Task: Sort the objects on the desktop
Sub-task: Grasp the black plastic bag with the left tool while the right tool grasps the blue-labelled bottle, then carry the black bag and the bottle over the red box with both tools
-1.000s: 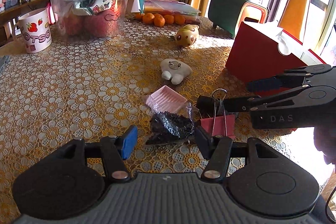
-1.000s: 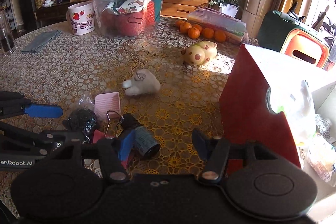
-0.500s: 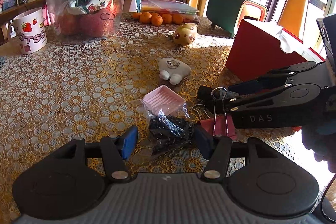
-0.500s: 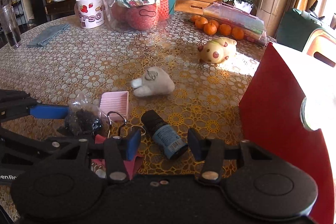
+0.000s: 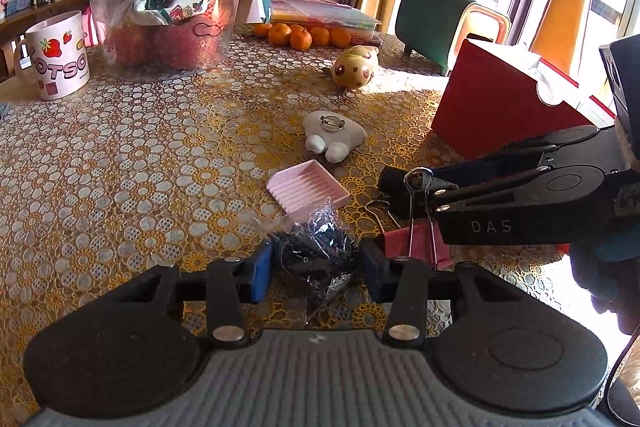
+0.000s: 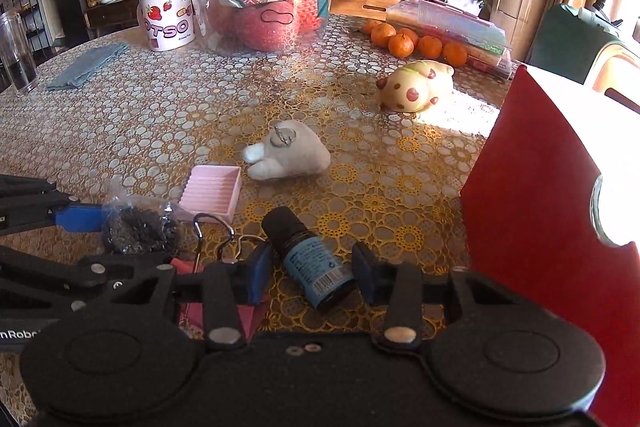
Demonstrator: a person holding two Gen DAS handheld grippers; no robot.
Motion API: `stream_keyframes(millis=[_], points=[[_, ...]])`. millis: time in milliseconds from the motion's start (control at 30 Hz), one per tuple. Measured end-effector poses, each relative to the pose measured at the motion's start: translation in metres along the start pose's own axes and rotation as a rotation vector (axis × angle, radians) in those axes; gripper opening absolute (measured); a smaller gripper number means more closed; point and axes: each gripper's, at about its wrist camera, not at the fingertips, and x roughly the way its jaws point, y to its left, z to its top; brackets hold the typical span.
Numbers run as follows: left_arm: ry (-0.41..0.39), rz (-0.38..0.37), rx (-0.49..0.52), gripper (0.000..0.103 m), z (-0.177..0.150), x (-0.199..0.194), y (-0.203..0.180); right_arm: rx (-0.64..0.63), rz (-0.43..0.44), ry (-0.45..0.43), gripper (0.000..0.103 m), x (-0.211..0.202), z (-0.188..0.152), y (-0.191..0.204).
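A clear bag of dark bits (image 5: 316, 251) lies between the fingers of my left gripper (image 5: 318, 263); the jaws stand close on both sides of it, narrowed but with a little gap. It also shows in the right wrist view (image 6: 136, 227). A small dark bottle with a blue label (image 6: 310, 259) lies on the table between the fingers of my right gripper (image 6: 312, 275), which is open around it. A red binder clip (image 5: 416, 239) lies between the two grippers. A pink ridged tray (image 5: 308, 189) sits just beyond the bag.
A grey plush (image 5: 334, 137) and a spotted toy (image 5: 356, 69) lie farther out. A red tissue box (image 5: 504, 111) stands at the right. A strawberry mug (image 5: 56, 61), a clear tub of items (image 5: 172, 23) and oranges (image 5: 304, 35) are at the back.
My left gripper moved forward so the bag now lies between its narrowed fingers. My right gripper shifted so the bottle lies between its fingers, and its jaws narrowed.
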Motion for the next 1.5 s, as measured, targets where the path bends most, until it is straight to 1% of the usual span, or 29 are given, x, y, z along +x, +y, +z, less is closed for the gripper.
stream_keyframes(millis=[33, 67, 100, 167, 200, 333, 500, 867, 1267, 1500], points=[[0.002, -0.002, -0.001, 0.042, 0.000, 0.000, 0.000, 0.002, -0.001, 0.000, 0.040, 0.000, 0.000, 0.000], [0.005, -0.007, -0.003, 0.041, 0.000, -0.001, 0.000, 0.002, -0.004, -0.002, 0.035, -0.001, 0.000, 0.000], [0.009, -0.015, -0.006, 0.037, 0.000, -0.001, 0.001, 0.003, -0.008, -0.004, 0.032, -0.001, 0.000, 0.000], [0.010, -0.016, -0.008, 0.036, 0.000, -0.002, 0.000, 0.007, -0.013, -0.005, 0.024, -0.002, 0.000, 0.000], [0.010, -0.015, -0.009, 0.035, 0.000, -0.002, 0.000, 0.011, -0.018, -0.006, 0.023, -0.002, -0.001, 0.000], [0.006, -0.008, -0.016, 0.033, -0.001, -0.007, 0.000, 0.043, -0.020, -0.005, 0.023, -0.005, -0.003, -0.004], [-0.004, -0.011, -0.032, 0.033, 0.000, -0.016, 0.000, 0.072, -0.029, -0.017, 0.023, -0.017, -0.009, -0.006], [-0.027, -0.011, -0.040, 0.032, -0.001, -0.044, -0.011, 0.093, -0.014, -0.044, 0.023, -0.048, -0.025, -0.004], [-0.054, -0.047, -0.027, 0.032, 0.003, -0.071, -0.038, 0.126, 0.017, -0.125, 0.023, -0.100, -0.029, -0.007], [-0.077, -0.081, -0.011, 0.032, 0.013, -0.084, -0.060, 0.145, 0.026, -0.173, 0.023, -0.132, -0.027, -0.018]])
